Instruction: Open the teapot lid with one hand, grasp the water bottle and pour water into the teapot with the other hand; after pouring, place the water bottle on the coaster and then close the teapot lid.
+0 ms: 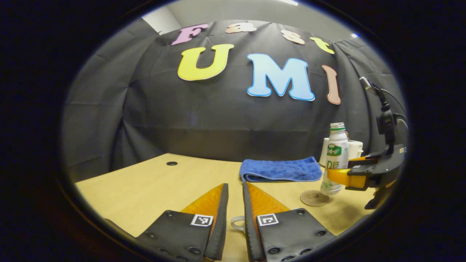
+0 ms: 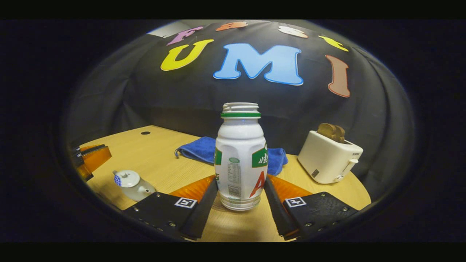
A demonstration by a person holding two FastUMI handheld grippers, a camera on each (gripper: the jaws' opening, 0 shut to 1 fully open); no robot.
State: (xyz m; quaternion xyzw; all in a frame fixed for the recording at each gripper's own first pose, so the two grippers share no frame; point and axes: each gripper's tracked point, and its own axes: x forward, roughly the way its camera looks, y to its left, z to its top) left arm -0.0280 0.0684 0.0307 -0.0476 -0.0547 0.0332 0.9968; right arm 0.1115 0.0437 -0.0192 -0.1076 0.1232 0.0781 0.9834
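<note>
Right gripper (image 2: 240, 193) clamps the water bottle (image 2: 239, 160) upright between its fingers.

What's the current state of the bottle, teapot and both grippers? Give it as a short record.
water bottle: upright, uncapped, base at the coaster
right gripper: fingers pressed on both sides of the water bottle
teapot: on the table, lid on
left gripper: narrow gap between fingers, gripping nothing
background: blue towel, toaster with toast
</note>
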